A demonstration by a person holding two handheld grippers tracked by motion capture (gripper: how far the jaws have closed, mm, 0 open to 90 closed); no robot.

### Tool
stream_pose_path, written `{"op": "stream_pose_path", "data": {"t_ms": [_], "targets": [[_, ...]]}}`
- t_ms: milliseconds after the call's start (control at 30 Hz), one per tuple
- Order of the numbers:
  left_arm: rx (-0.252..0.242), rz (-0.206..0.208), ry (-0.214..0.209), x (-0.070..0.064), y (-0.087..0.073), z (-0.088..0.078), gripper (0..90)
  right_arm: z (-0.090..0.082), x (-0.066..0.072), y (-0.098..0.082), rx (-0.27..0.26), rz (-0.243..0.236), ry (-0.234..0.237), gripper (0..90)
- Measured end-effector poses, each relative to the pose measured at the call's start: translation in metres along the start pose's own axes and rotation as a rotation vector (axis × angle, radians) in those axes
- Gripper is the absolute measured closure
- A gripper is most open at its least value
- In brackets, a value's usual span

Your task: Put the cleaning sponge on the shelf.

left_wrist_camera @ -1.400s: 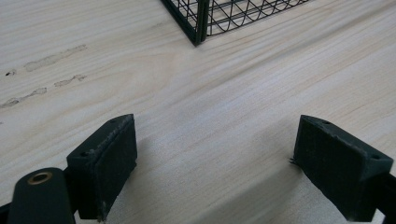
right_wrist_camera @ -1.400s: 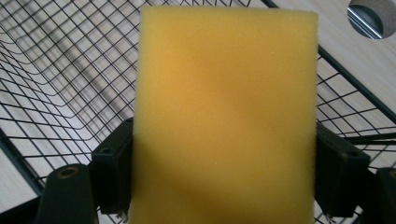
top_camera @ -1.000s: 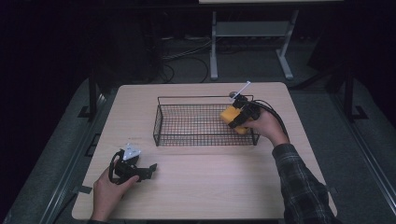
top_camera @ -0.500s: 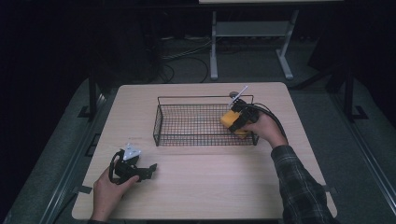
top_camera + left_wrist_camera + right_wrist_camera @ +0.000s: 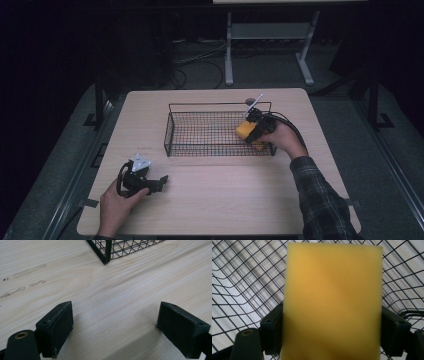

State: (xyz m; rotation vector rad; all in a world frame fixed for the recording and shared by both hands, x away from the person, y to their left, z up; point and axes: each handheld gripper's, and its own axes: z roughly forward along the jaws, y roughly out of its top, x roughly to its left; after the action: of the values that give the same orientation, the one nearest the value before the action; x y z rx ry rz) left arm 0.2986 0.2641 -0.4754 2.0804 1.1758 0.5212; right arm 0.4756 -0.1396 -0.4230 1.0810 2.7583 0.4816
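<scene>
now right gripper [image 5: 254, 131] clamps yellow sponge [image 5: 332, 302] over wire basket [image 5: 172, 125]

There was one worktop [image 5: 215, 205], pale wood. On it stood one black wire basket [image 5: 218, 131]. One yellow sponge [image 5: 244, 131] was counted, a single block at the basket's right end. There were two grippers: one left gripper [image 5: 161, 180] and one right gripper [image 5: 251, 136], each with two black jaws, making four jaws in all. Two hands were counted, one to each gripper, and one plaid sleeve [image 5: 320, 200]. Behind the worktop stood one white stand [image 5: 267, 37] on the floor.
</scene>
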Motion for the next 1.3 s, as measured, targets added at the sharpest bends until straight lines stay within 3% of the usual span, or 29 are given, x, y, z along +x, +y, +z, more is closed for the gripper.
{"op": "stream_pose_path", "data": {"t_ms": [567,933,1000,1133,1300], "targets": [[0.000,0.001,0.000,0.000,0.000,0.000,12.6,-0.003,-0.001,0.000,-0.014,0.013,-0.002,18.6],[0.000,0.001,0.000,0.000,0.000,0.000,12.6,-0.038,-0.001,-0.006,-0.109,0.057,0.009,13.6],[0.000,0.001,0.000,0.000,0.000,0.000,12.6,-0.047,-0.001,-0.010,-0.138,0.060,-0.005,12.8],[0.000,0.001,0.000,0.000,0.000,0.000,12.6,-0.060,-0.001,-0.023,-0.177,0.064,-0.008,2.9],[0.000,0.001,0.000,0.000,0.000,0.000,12.7,-0.067,0.000,-0.036,-0.209,0.072,-0.005,1.1]]}}
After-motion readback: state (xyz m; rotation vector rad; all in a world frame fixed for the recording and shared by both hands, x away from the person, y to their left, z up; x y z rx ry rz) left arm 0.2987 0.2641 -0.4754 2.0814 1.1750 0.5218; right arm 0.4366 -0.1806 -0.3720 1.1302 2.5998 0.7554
